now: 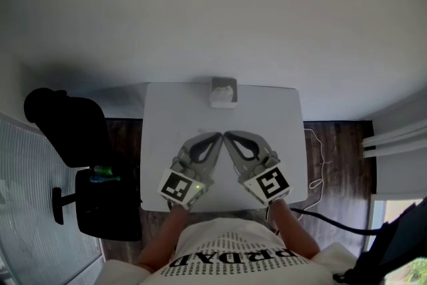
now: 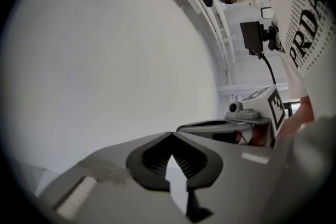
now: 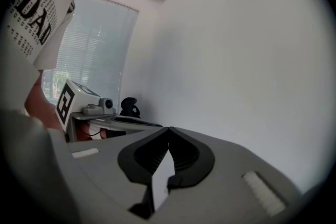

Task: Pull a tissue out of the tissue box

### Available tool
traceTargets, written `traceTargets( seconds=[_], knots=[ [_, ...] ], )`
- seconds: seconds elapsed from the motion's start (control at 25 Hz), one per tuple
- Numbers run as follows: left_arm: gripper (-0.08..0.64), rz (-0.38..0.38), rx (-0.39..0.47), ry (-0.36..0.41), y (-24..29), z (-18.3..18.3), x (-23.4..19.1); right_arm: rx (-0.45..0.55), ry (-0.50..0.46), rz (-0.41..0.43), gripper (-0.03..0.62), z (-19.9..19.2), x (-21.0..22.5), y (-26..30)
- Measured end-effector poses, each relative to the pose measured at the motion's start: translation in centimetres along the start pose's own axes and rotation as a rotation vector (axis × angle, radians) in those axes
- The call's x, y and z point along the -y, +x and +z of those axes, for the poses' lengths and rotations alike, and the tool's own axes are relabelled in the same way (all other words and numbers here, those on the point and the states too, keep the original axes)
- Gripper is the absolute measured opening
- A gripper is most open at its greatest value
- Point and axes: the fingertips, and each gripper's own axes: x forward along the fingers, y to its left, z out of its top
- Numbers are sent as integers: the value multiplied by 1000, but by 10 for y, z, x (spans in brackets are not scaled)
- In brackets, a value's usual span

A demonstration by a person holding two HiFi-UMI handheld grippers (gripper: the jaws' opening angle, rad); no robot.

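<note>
Tissue box (image 1: 223, 92) sits at the far edge of the surface (image 1: 280, 123), tissue poking up. It's straight ahead of left gripper (image 1: 217, 137) and right gripper (image 1: 228, 136). Both have jaws together, empty, roughly equally near, not touching the box.

Head cam: high up, looking steeply down on table (image 1: 160, 117), far off. Left gripper (image 1: 218, 136) cam & right gripper (image 1: 227, 135) cam each sit close behind own jaws, facing wall (image 2: 105, 60) beyond tips. Each shows the other gripper beside its jaws.
</note>
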Motion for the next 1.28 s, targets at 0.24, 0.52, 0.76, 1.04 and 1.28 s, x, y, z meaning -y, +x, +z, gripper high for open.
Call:
traceTargets(
  seconds=[0.24,0.52,0.76,1.04,1.28],
  knots=[
    [-8,-5,-28,26,7,-12,0,6,-1,-10,8,-10,7,-2],
    [-8,52,-68,15,15,-22,-5,4,28,36,8,-23,18,5],
    [-8,99,-102,64,29,-41,-25,-12,39,70,15,-40,34,20],
    [-8,118,-119,37,47,-60,-44,-37,73,66,23,-71,57,42],
    [-8,131,-167,24,58,-93,-68,-96,97,72,26,-113,76,61]
  ],
)
